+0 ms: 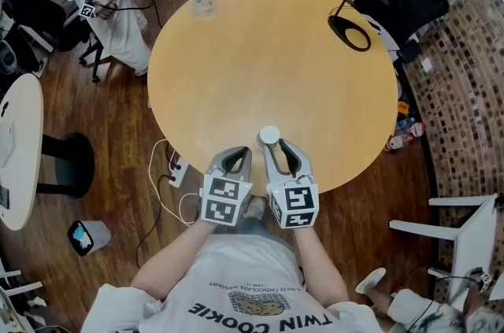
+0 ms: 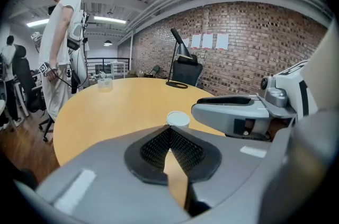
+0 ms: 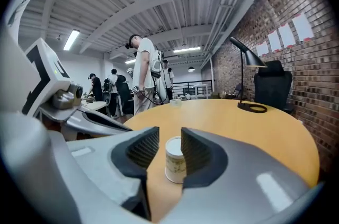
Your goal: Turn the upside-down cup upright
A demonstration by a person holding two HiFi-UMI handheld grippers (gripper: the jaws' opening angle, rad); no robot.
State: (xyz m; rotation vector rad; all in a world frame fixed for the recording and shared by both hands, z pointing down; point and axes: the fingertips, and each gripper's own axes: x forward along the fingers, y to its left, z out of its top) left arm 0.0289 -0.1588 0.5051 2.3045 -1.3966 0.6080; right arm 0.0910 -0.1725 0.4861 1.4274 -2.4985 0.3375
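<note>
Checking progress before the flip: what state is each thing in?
Paper cup: upside down on the table, not gripped.
Right gripper: jaws apart, cup at their tips.
Left gripper: shut, empty.
Desk lamp: standing on its base.

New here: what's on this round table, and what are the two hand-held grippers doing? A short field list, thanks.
Table: round, wooden
Cup: white, upside down, near the table edge by the person
Right hand-held gripper: jaws either side of the cup, gap at one pad
Left hand-held gripper: jaws together, nothing between
Far side: lamp, clear container
</note>
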